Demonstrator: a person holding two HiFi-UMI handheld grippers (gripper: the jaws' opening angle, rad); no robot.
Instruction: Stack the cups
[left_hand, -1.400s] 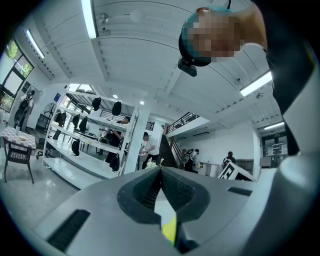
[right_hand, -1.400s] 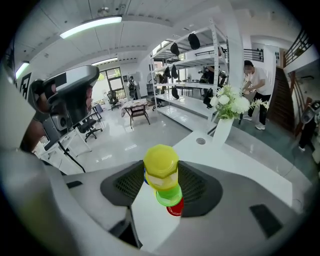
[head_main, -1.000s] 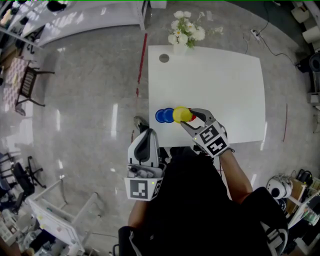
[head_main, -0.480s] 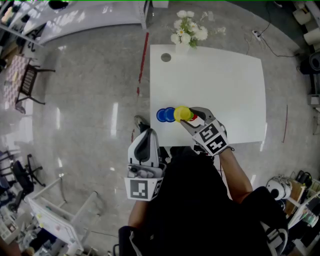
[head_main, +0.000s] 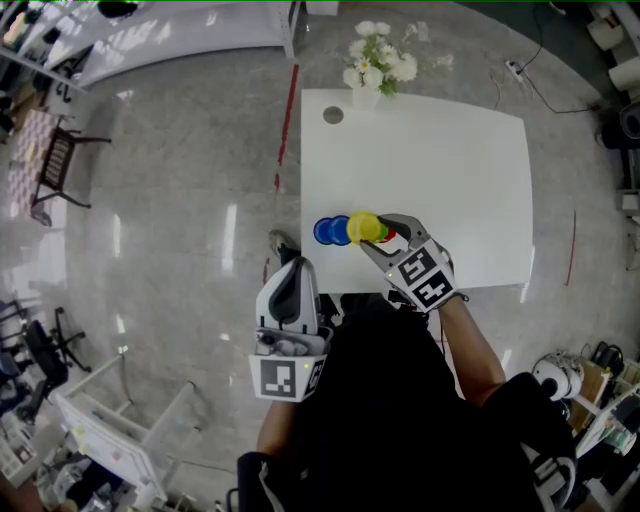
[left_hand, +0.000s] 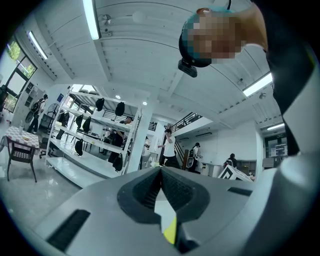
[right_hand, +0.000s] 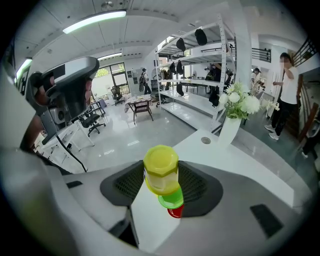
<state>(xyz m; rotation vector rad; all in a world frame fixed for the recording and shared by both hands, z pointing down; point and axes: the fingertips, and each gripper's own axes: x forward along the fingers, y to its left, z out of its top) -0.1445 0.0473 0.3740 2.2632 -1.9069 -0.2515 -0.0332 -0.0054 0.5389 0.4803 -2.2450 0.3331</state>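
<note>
On the white desk (head_main: 450, 160), near its front left corner, all the cups stand close together, and the stacking is in the middle, as I judge it. The right gripper (head_main: 378, 236) reaches down at a slant to this group, and its fingers (right_hand: 197, 185) stand wide and are clamped on the sides of a yellow cup (right_hand: 161, 170), which is turned upside down with its six-sided bottom up. Just under the rim of this yellow cup, the right gripper view shows the rim of a green cup (right_hand: 171, 201), and under that a small part of a red cup (right_hand: 175, 212). So red, green and yellow seem to make one pile, with yellow as the top. I cannot tell if the yellow cup is already fully down on the green one or hangs a little above it.

To the left of the yellow cup, touching or almost touching it, are two blue cups (head_main: 325, 231) side by side on the desk. They are not in the pile, so they are what remains.

The left gripper (left_hand: 161, 175) is off the desk, beside the person's body, pointing level into the room. Its fingers are together and nothing is between them.

What is left, in my judgement: to seat and release the yellow cup, then to add both blue cups.
</note>
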